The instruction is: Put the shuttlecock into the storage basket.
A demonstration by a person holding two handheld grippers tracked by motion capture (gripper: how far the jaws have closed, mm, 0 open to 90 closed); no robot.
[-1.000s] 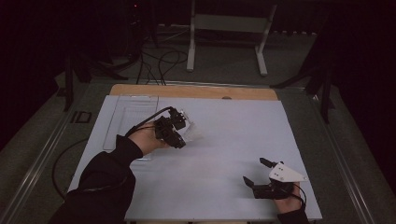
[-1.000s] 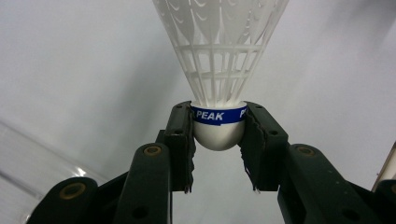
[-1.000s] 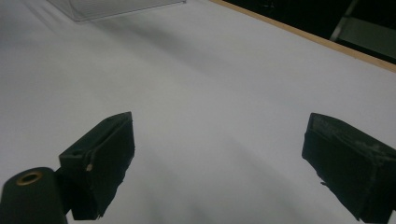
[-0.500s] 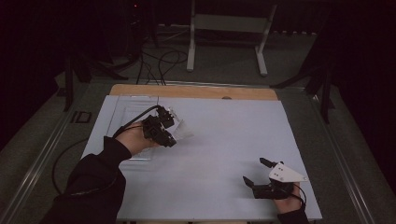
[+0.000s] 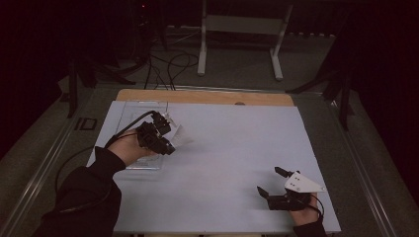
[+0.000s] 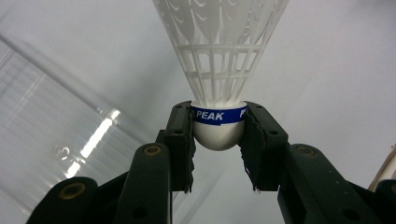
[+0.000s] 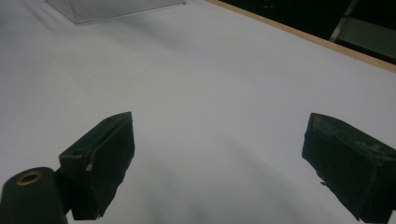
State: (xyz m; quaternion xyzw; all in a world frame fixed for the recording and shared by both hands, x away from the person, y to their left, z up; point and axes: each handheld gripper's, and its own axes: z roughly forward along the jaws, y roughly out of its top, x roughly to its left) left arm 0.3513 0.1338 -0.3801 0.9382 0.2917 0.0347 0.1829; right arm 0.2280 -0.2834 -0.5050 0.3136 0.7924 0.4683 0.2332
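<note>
My left gripper (image 6: 218, 135) is shut on the rounded cork of a white shuttlecock (image 6: 218, 56). The jaws press on both sides of its blue band marked PEAK, and its plastic skirt points away from me. From above, the left gripper (image 5: 169, 136) hovers over the left part of the white table sheet (image 5: 237, 148). The shuttlecock (image 5: 182, 136) sticks out to its right. My right gripper (image 5: 270, 180) rests near the front right of the sheet. Its jaws stand wide apart with nothing between them, as the right gripper view (image 7: 219, 140) also shows.
A clear plastic box (image 5: 142, 106) lies flat on the left of the sheet, partly under my left hand; it also appears as clear box (image 6: 51, 135) and clear box (image 7: 107, 9). A wooden table edge (image 5: 207, 96) runs along the far side. A metal stand (image 5: 242, 24) and cables are beyond.
My left hand has carried the shuttlecock leftward, over the clear box. The right gripper has stayed where it was.
</note>
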